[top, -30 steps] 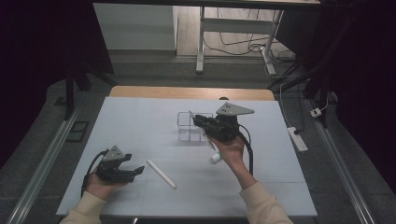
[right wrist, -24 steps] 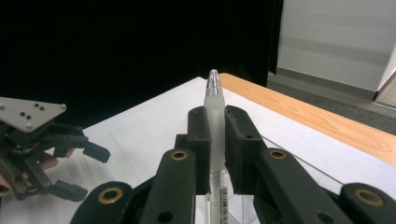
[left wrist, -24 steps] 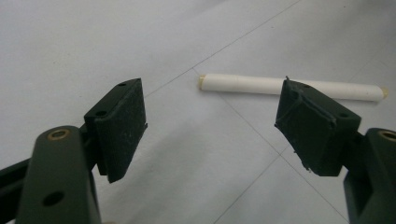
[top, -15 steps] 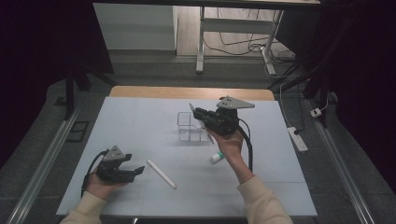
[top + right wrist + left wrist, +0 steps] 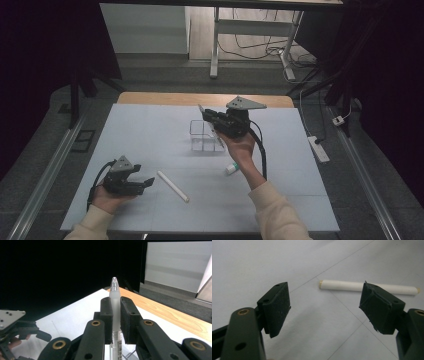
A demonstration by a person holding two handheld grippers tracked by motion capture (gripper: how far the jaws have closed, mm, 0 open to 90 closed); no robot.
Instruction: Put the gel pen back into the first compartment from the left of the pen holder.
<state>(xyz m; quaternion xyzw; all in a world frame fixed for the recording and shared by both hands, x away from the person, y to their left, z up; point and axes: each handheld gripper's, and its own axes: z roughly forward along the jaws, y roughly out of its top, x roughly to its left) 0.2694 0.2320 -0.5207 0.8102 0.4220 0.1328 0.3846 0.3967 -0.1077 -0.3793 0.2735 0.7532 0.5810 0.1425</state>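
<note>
Right gripper view shows the barcode on the clear pen [image 5: 115,315], unreadable from the high view. Right gripper [image 5: 207,116] clamps the pen above the clear box [image 5: 205,136]. Left gripper [image 5: 325,307] gapes wide, empty, near the white tube [image 5: 352,286].

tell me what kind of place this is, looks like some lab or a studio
Probably a lab or recording bay set up for filming table work. A white table stands between dark curtains, cables and a power strip lie on the floor, and a person holds a camera-bearing right gripper clamped on a pen.
</note>
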